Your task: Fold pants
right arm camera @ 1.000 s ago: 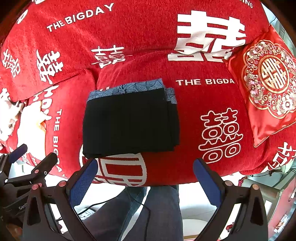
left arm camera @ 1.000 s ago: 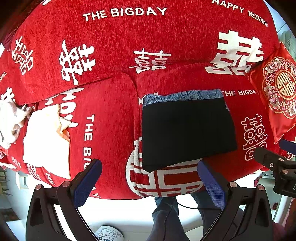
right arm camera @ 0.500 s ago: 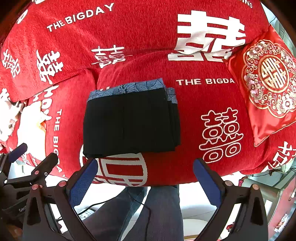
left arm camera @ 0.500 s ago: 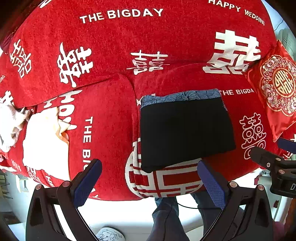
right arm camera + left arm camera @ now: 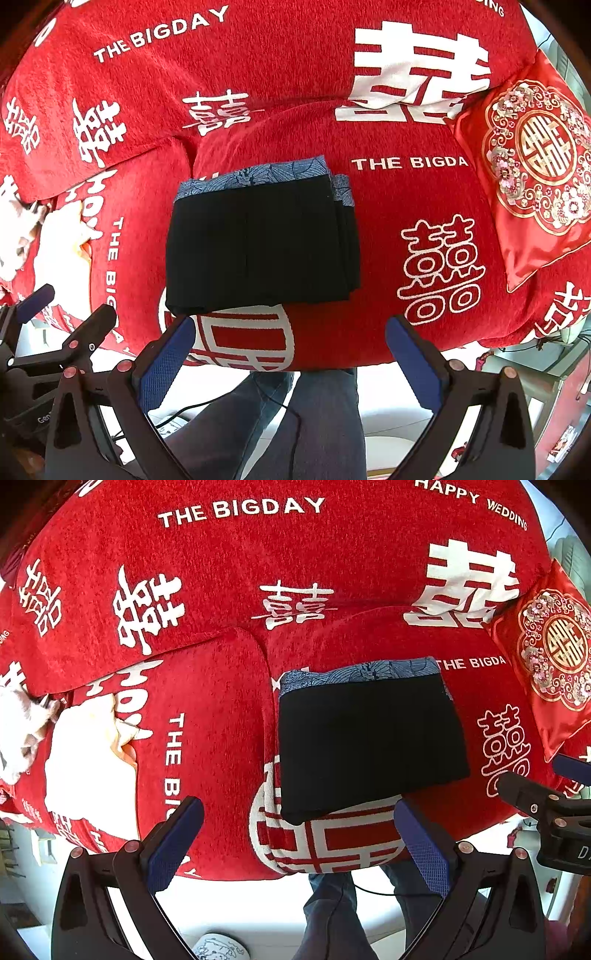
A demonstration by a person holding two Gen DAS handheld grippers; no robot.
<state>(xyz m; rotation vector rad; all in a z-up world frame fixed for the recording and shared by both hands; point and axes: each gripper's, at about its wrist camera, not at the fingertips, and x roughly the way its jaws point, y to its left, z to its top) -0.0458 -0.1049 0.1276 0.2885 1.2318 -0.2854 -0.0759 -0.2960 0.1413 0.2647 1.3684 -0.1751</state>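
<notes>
Seeing only my legs point(image 5: 295, 424) partly; folded pants point(image 5: 258, 247) lie on the sofa point(image 5: 406, 192), left tongs point(image 5: 299, 843) and right tongs point(image 5: 291, 360) spread, empty.

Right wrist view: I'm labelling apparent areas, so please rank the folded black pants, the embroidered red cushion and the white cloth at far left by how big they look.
1. Folded black pants
2. Embroidered red cushion, though partly cut off by the frame
3. White cloth, which the edge distortion shrinks

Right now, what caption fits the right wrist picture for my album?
Folded black pants with a blue patterned waistband rest on the red printed sofa cover, right gripper open, empty.
</notes>
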